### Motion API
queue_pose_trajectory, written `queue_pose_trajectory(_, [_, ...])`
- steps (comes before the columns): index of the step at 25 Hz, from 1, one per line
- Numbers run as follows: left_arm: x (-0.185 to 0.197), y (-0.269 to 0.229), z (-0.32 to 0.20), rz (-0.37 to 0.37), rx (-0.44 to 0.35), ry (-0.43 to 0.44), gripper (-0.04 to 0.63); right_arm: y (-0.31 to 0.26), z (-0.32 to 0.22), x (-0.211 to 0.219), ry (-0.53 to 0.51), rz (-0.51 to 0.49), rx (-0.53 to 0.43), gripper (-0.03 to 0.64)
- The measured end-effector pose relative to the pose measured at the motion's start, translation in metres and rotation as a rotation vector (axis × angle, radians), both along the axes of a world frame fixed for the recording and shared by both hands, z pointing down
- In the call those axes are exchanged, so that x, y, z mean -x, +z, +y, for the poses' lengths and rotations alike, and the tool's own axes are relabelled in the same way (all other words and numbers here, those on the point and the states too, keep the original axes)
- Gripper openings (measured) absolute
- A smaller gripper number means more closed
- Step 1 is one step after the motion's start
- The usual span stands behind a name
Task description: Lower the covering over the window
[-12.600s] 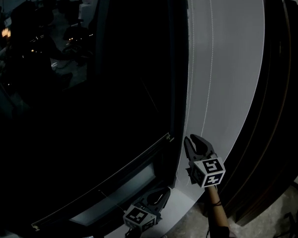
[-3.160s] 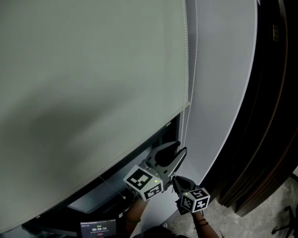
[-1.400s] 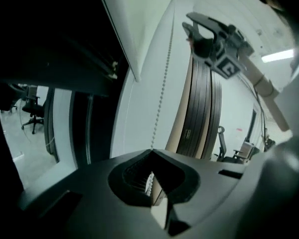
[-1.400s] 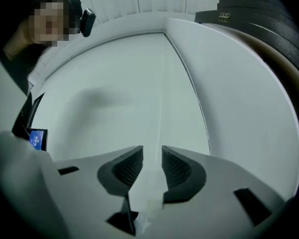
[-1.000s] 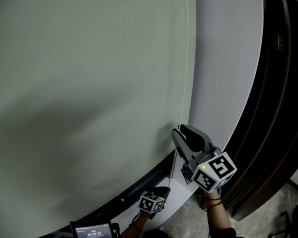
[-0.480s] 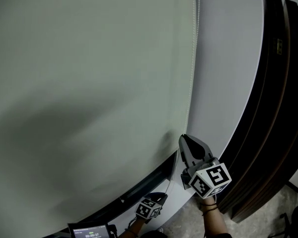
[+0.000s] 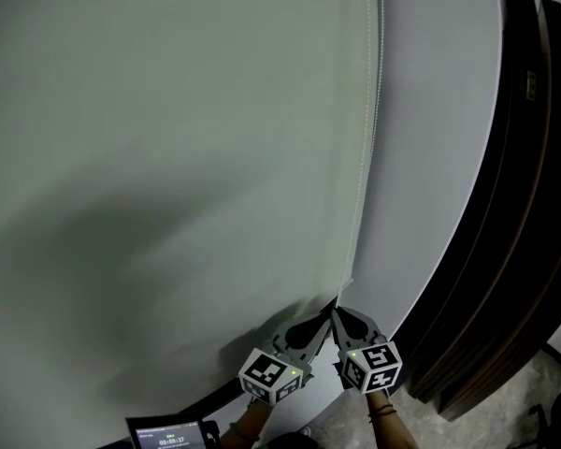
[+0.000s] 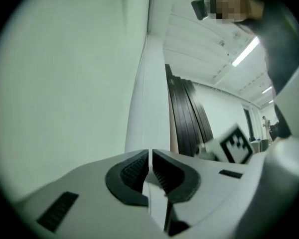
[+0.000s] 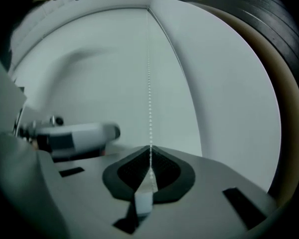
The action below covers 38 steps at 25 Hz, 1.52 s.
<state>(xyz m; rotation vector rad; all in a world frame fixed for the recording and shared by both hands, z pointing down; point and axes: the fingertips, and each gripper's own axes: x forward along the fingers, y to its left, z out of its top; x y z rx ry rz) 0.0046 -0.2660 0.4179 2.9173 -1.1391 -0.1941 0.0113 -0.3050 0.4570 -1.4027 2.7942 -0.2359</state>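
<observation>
- At the window's lower right corner, grips the thin white bead chain (image 9: pixel 149 83) in the right claw (image 7: pixel 339 314), pads pressed shut on it, chain rising straight up from them.
- Holds the left claw (image 7: pixel 320 318) just beside the right one, tips nearly touching, pads drawn together to a thin slit; cannot tell whether any chain sits in it.
- Shows the pale grey-green fabric roller blind (image 7: pixel 168 157) hanging over nearly the whole window, only a dark strip (image 7: pixel 226 393) under its lower edge.
- Right of the blind, shows a plain white wall panel (image 7: pixel 439 176), then dark vertical slats (image 7: pixel 528 204).
- Shows a small lit screen (image 7: pixel 173 432) at the head view's bottom edge.
</observation>
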Motion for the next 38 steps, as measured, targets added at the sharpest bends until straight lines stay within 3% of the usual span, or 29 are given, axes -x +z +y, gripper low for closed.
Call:
queue_pose_trajectory(5, [-0.001,-0.062,-0.013,0.077,-0.106,0.027,0.011,0.070,0.017,0.008,0.009,0.067,0.087,0.017])
queue_pose_trajectory(8, [-0.004,-0.084,-0.023,0.064,-0.142,0.035,0.058,0.117,0.034,0.014,-0.014,0.111,0.193,0.017])
queue_pose_trajectory(13, [-0.019,-0.107,-0.022,0.049,-0.186,0.091,0.063,0.188,0.066,0.015,-0.042,0.157,0.347,0.017])
queue_pose_trajectory(18, [-0.026,-0.109,-0.019,0.080,-0.178,0.118,0.015,0.194,0.064,0.005,-0.035,0.141,0.391,0.018])
queue_pose_trajectory(21, [-0.022,-0.108,-0.026,0.113,-0.158,0.090,0.014,0.189,0.065,0.002,-0.047,0.069,0.411,0.018])
queue_pose_trajectory(25, [-0.007,-0.103,-0.033,0.148,-0.147,0.032,0.011,0.174,0.067,0.003,-0.056,0.044,0.355,0.018])
queue_pose_trajectory(27, [-0.005,-0.089,-0.038,0.097,-0.111,0.013,0.009,0.156,0.061,-0.001,-0.036,0.004,0.319,0.018])
queue_pose_trajectory(29, [-0.008,-0.049,-0.047,-0.021,-0.051,-0.008,0.009,0.131,0.050,-0.008,-0.010,-0.058,0.274,0.018])
queue_pose_trajectory(33, [-0.005,0.047,-0.052,-0.092,0.160,-0.028,0.008,0.067,0.034,-0.025,0.010,-0.154,0.161,0.018])
queue_pose_trajectory(38, [-0.001,0.157,-0.035,-0.256,0.383,-0.034,0.008,-0.022,0.026,-0.034,-0.055,-0.262,0.019,0.028])
